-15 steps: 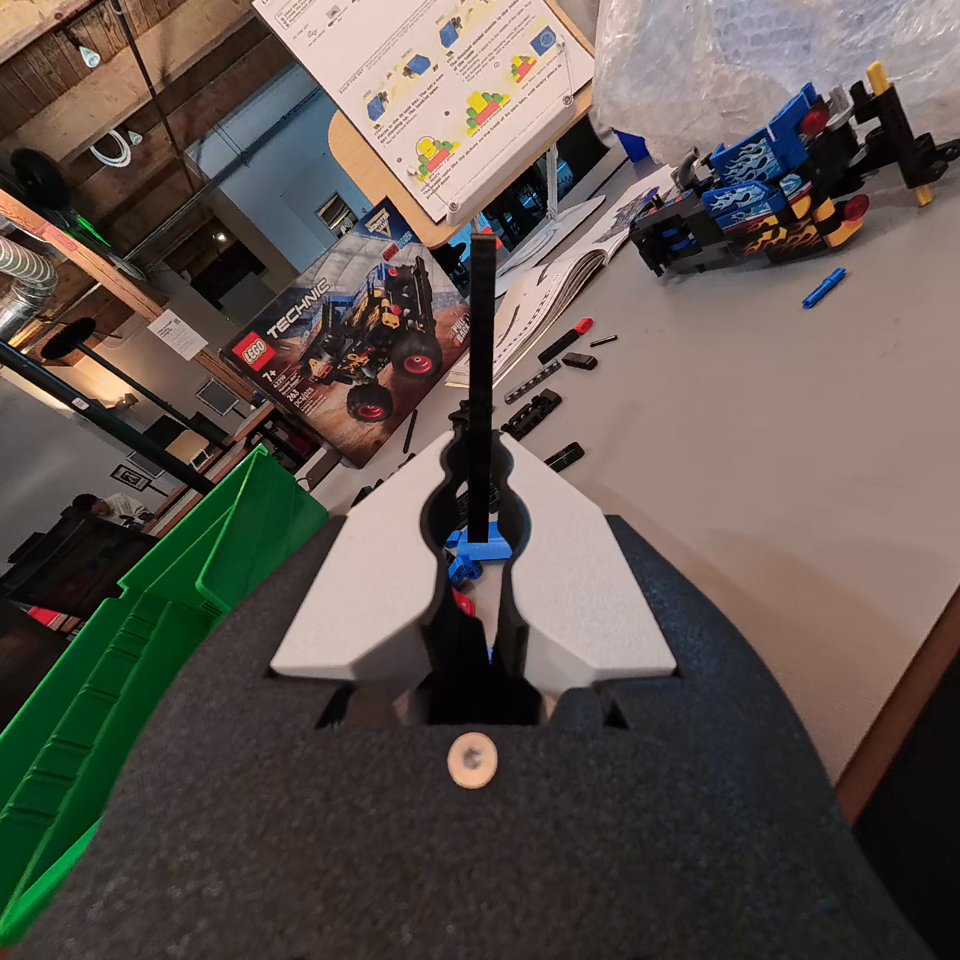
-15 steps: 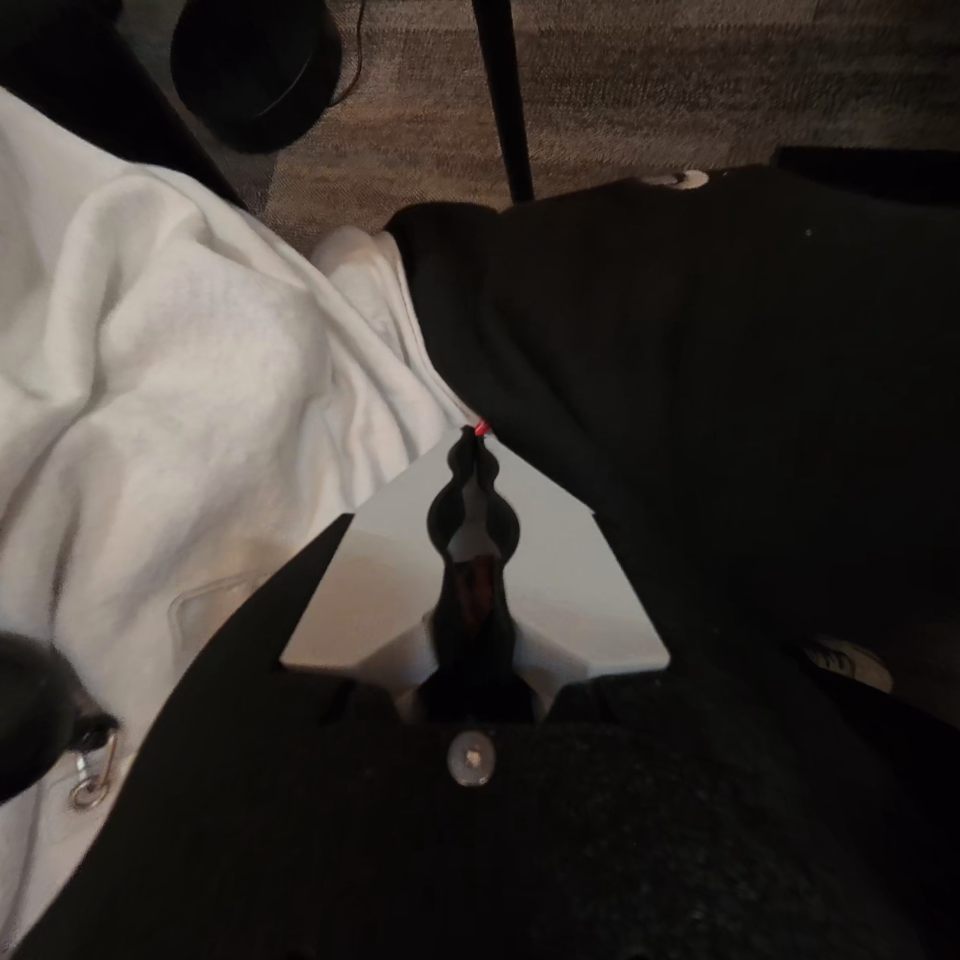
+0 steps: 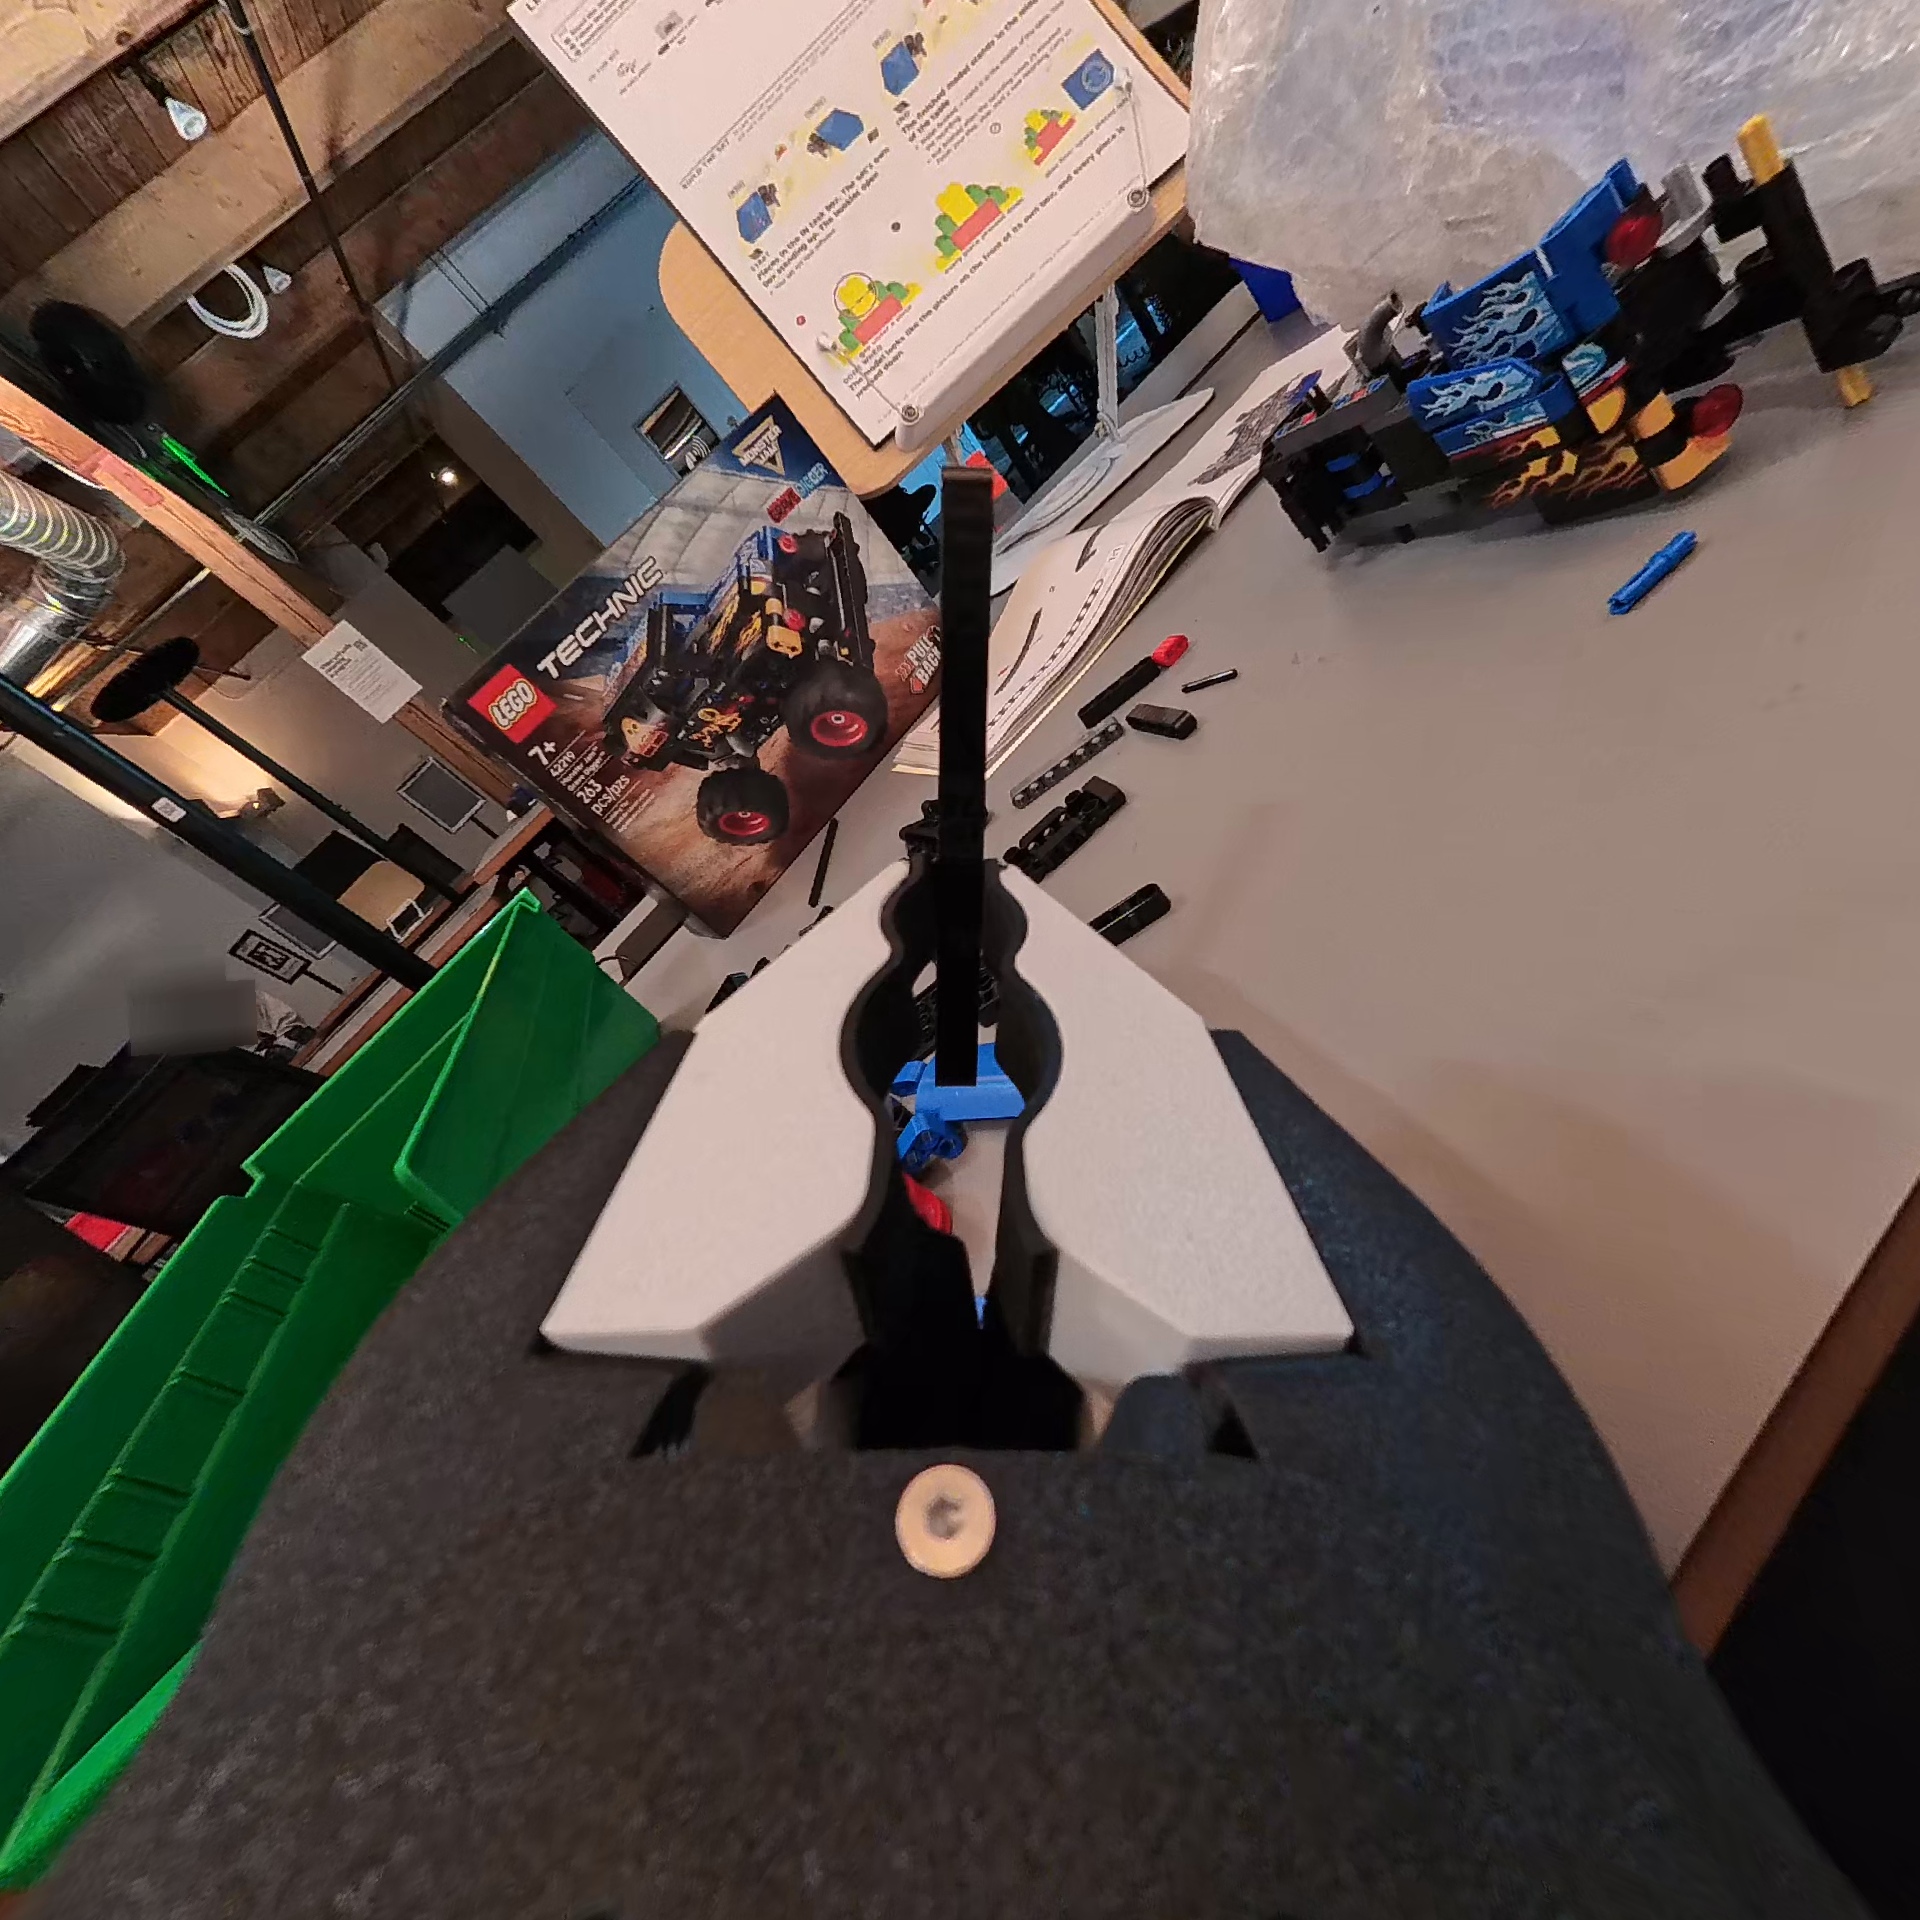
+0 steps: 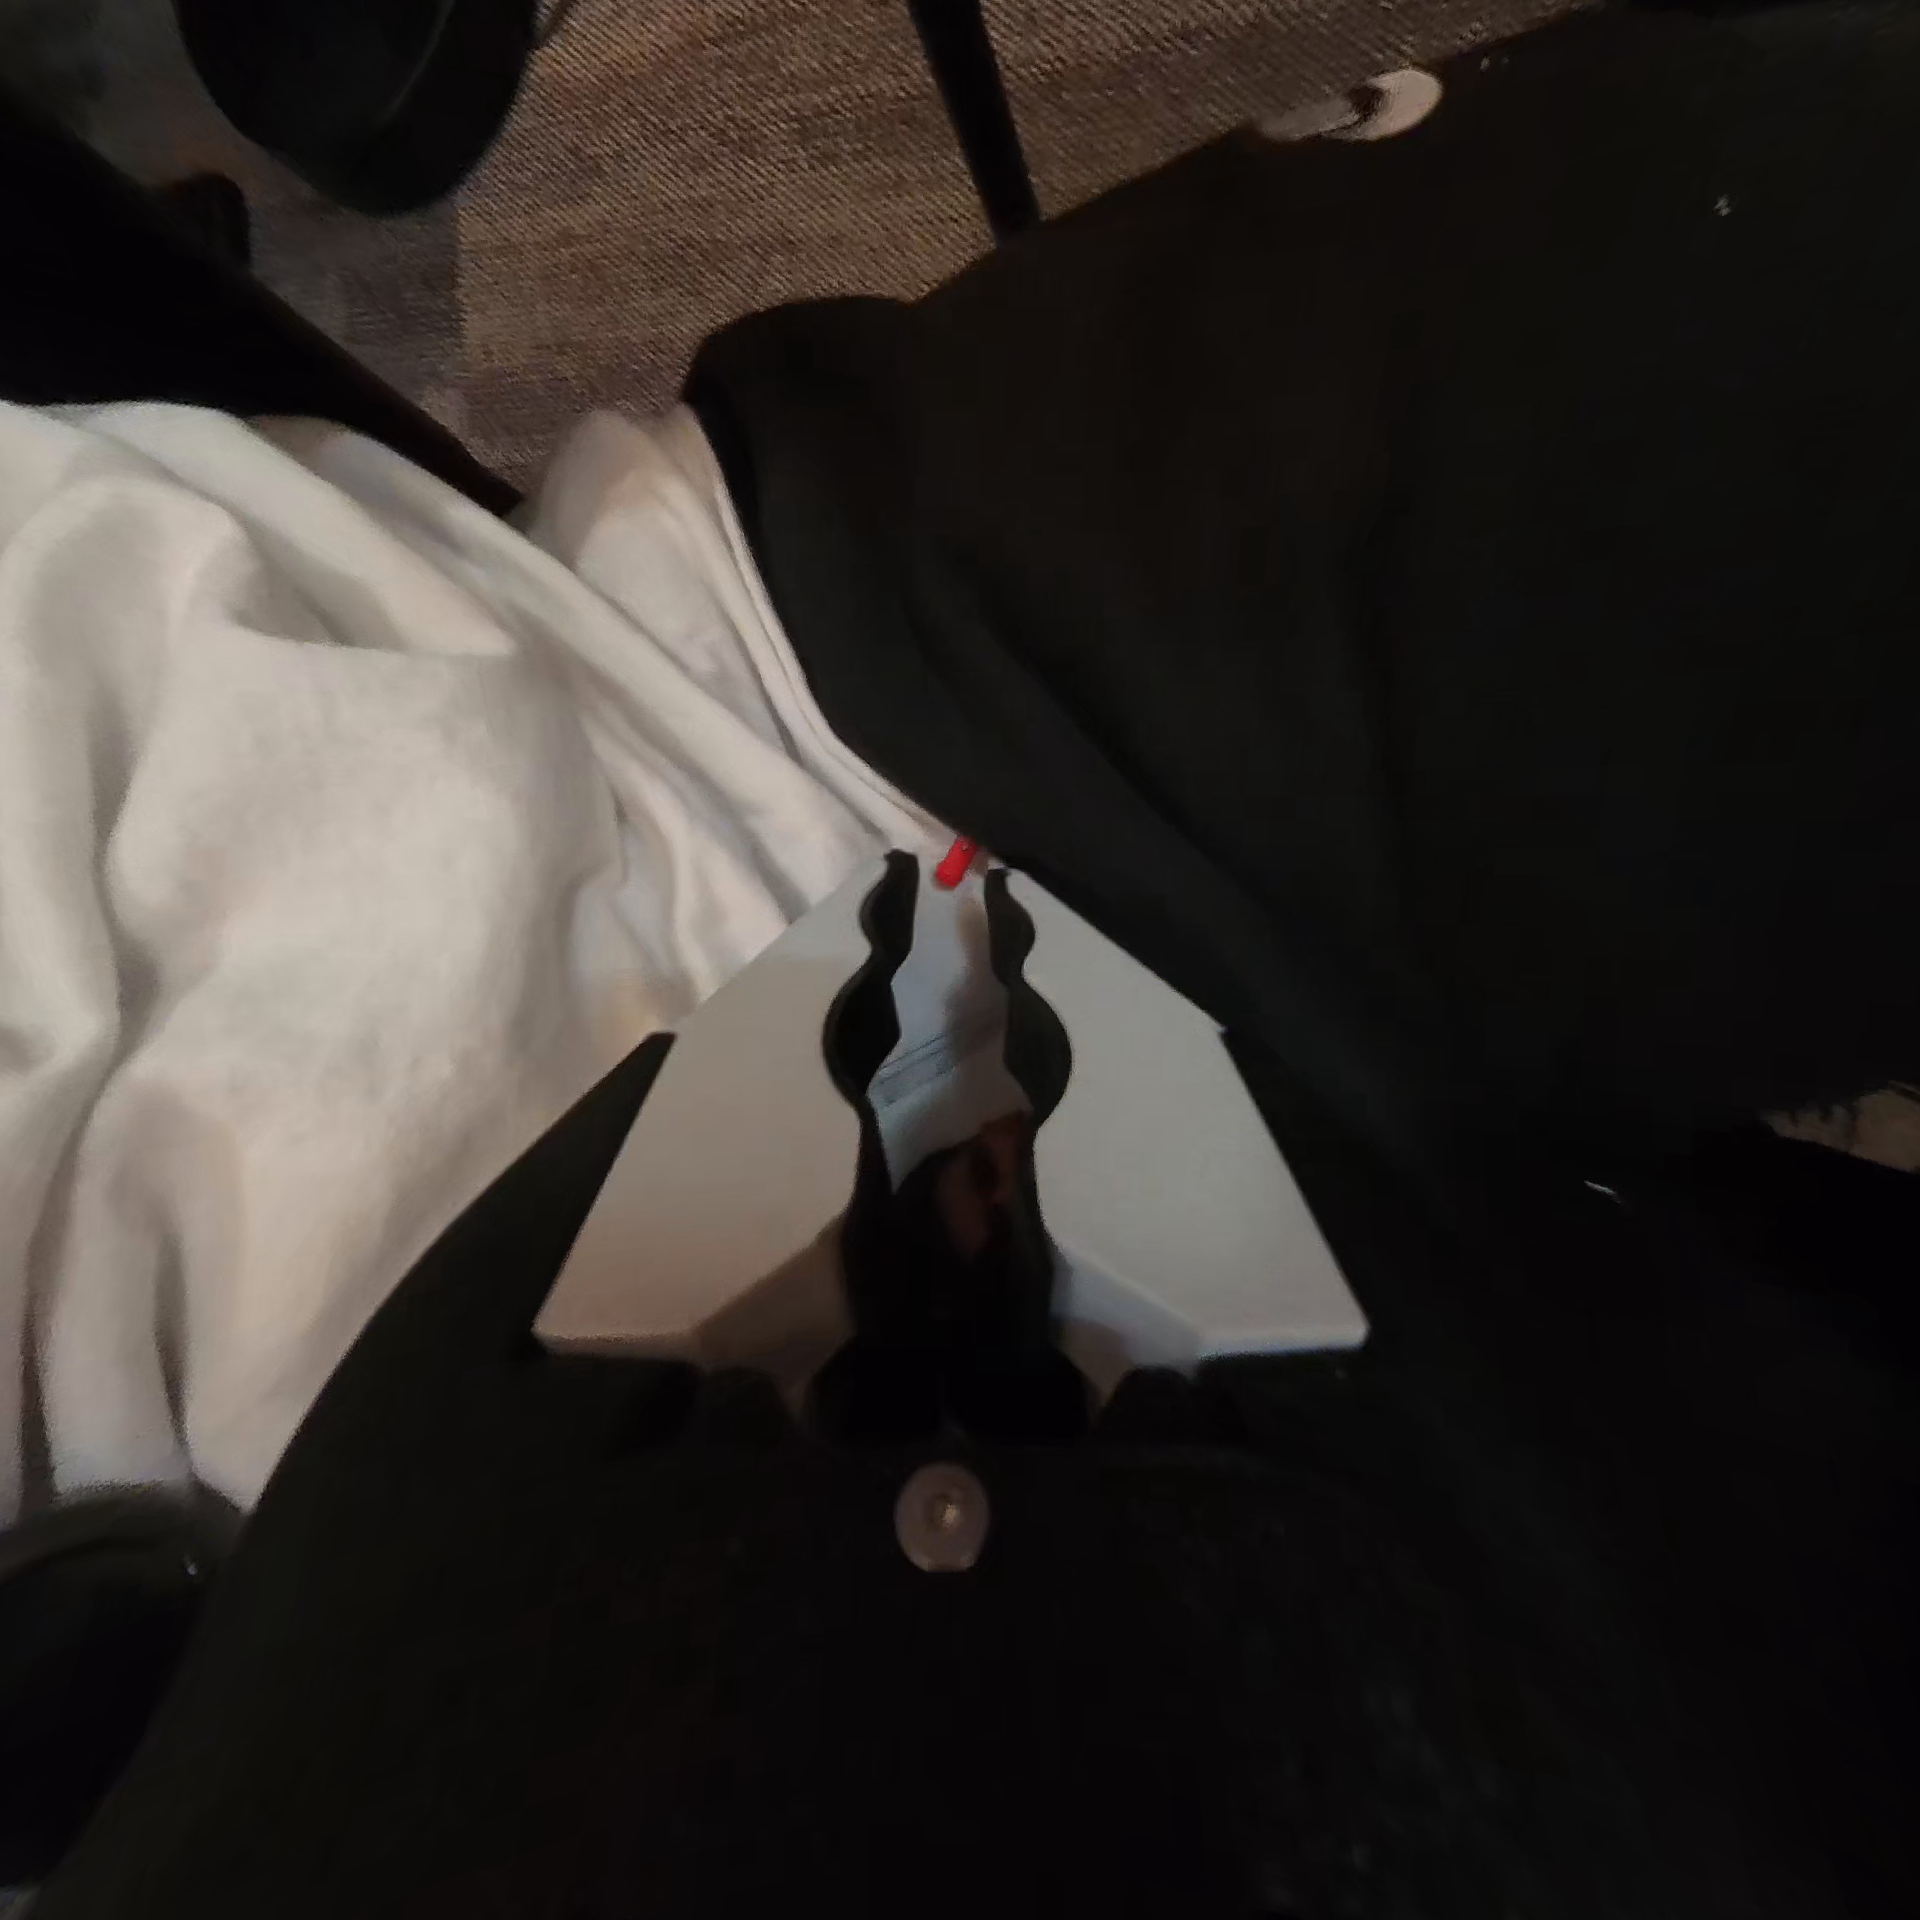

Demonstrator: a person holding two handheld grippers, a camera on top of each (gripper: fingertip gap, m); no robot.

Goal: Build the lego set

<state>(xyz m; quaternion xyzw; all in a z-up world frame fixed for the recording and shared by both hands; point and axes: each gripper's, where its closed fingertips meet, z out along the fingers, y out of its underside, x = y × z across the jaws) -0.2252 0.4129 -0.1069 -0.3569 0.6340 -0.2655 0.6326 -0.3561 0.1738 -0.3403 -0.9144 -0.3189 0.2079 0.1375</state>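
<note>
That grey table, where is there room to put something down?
The grey table is bare on its right side, between the half-built truck, the loose black pieces and the wooden edge. It is crowded by the open booklet, the set's box and around the left gripper.

Ahead and left of the left gripper (image 3: 951,894), the lego set box (image 3: 707,707) carries a brand logo, a product-line name, an age mark and numbers. Above the fingertips, the tilted instruction sheet (image 3: 883,177) bears small print around brick drawings. The open booklet (image 3: 1101,592) ahead to the right and the paper notice (image 3: 361,670) far left are too small to read. Between the right gripper's (image 4: 943,873) fingers, a white tag (image 4: 925,1081) shows blurred print.
</note>
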